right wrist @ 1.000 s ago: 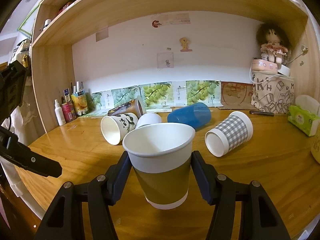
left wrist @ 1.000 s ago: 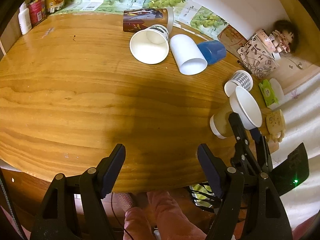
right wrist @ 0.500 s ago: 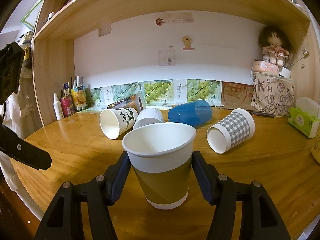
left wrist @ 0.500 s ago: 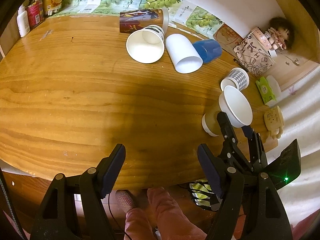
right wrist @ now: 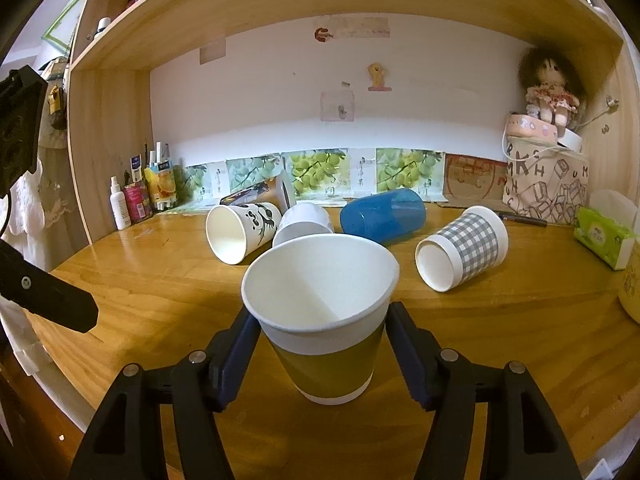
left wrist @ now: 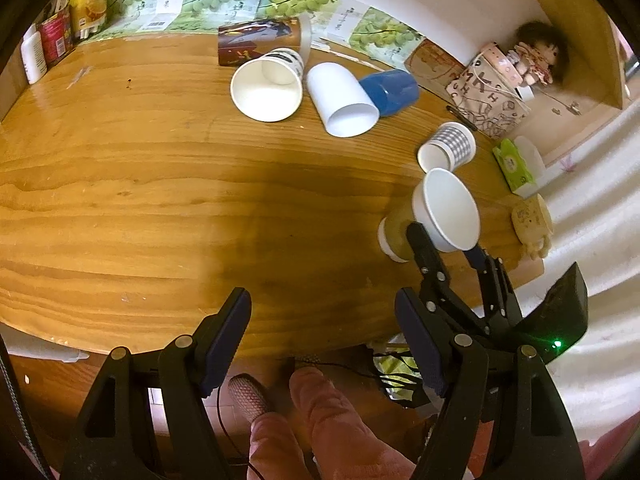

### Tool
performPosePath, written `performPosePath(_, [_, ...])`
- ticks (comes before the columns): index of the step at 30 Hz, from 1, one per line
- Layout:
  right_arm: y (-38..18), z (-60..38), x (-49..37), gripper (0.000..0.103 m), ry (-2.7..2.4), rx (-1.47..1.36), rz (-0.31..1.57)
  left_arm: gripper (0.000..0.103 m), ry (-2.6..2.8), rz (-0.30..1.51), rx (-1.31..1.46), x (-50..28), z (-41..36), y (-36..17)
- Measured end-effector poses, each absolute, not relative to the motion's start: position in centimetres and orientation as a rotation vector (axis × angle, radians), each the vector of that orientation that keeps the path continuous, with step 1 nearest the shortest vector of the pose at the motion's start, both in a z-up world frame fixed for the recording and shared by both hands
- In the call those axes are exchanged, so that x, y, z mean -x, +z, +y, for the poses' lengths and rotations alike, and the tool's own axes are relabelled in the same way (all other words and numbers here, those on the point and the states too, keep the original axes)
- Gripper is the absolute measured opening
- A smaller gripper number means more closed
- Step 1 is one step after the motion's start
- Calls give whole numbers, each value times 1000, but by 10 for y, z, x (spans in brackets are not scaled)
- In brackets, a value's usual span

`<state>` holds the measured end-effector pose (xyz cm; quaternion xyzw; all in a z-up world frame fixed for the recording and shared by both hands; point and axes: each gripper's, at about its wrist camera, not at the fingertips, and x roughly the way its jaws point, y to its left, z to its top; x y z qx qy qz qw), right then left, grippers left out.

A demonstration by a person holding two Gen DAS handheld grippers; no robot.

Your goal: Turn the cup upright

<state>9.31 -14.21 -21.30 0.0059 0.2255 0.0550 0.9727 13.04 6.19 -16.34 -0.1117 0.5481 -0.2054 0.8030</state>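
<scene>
An olive and white paper cup (right wrist: 324, 320) stands upright on the wooden table (right wrist: 140, 280), mouth up, between my right gripper's (right wrist: 324, 348) fingers, which press its sides. The same cup (left wrist: 436, 216) shows in the left wrist view near the table's right front edge, with my right gripper (left wrist: 448, 248) shut on it. My left gripper (left wrist: 322, 328) is open and empty, held above the table's front edge.
Several cups lie on their sides further back: a panda cup (right wrist: 240, 232), a white cup (right wrist: 304, 224), a blue cup (right wrist: 384, 216), a grey checked cup (right wrist: 464, 248) and a dark printed cup (left wrist: 260, 40). Bottles (right wrist: 136, 200) stand at back left; a bag (right wrist: 544, 188) and tissues (right wrist: 604, 236) at right.
The left gripper has pulled back and up from the table. The right gripper has tipped a little, so I see more into the cup's mouth. The cup stays upright in its grip.
</scene>
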Motion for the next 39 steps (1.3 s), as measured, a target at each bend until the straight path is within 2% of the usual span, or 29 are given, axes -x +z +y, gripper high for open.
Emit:
performPosePath(4, [-215,-138,-91,66,108,-8,501,78,-453,1164,216,-125,61,-160])
performPosePath(10, [-216,-135,-81,72,117,-31,600,78,-446,1167,201,-119,62,-157])
performPosePath(14, [-205,-136,-68,81,130,-27,672,78,-378,1181,149,-114,60,-154])
performPosePath(18, [-187,-142,-59,81,135,-43,779,78,-330,1200,143,-106,55,-151])
performPosePath(25, [-155,-175,-56,83,141,-301,1013,78,-243,1236,196,-97,39,-140])
performPosePath(31, [-114,-179,-57,85,63,-132,1120,78,-202,1236,231,-87,27,-110])
performPosePath(35, [-95,-184,-52,85,81,-115,1206,78,-173,1167,173,-74,19,-79])
performPosePath(39, [-78,-183,-42,90,98,-105,1242,78,-142,1114,133,-60,13,-54])
